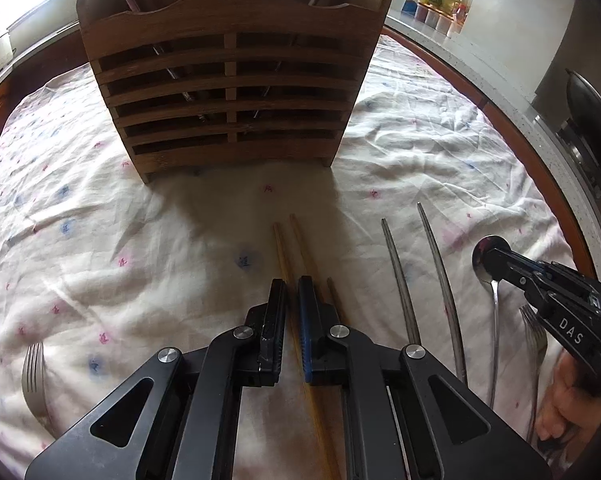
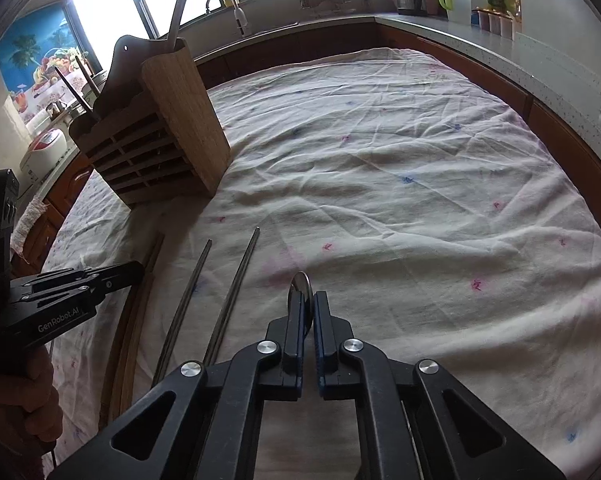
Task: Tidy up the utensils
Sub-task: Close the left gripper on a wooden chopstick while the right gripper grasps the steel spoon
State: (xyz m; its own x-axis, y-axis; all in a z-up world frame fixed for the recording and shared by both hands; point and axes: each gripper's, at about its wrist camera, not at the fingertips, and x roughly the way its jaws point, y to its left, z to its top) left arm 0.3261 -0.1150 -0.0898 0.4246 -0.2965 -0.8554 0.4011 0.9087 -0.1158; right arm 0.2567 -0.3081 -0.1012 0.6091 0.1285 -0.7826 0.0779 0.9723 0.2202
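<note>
The left gripper [image 1: 292, 292] sits low over the tablecloth [image 1: 100, 208], its jaws drawn close together around one of the wooden chopsticks [image 1: 284, 248]. A chopstick runs down the narrow gap between the pads, but whether the pads actually press on it I cannot tell. The second wooden chopstick lies just beside the first, toward 1 o'clock of the jaws, with its tip pointing at the holder.

The wooden holder [image 1: 232, 80] stands upright at 12 o'clock in the left wrist view, slatted in front, split into two compartments, with utensil handles sticking out of the top of both. In the right wrist view the same holder [image 2: 160, 132] stands at 10 o'clock.

Two metal chopsticks [image 1: 400, 276] lie side by side on the cloth at 3 o'clock of the left gripper, slightly apart from each other. Beyond them, at 3 o'clock, the right gripper [image 1: 490, 258] is down on the spoon [image 1: 496, 320].

In the right wrist view the right gripper [image 2: 307, 300] has its jaws nearly closed, clamped on the spoon [image 2: 300, 284], whose bowl stands on edge and pokes out past the fingertips. The left gripper [image 2: 136, 270] shows at 9 o'clock.

A fork [image 1: 34, 380] lies alone at 8 o'clock in the left view; another fork [image 1: 534, 332] lies next to the spoon's handle.
</note>
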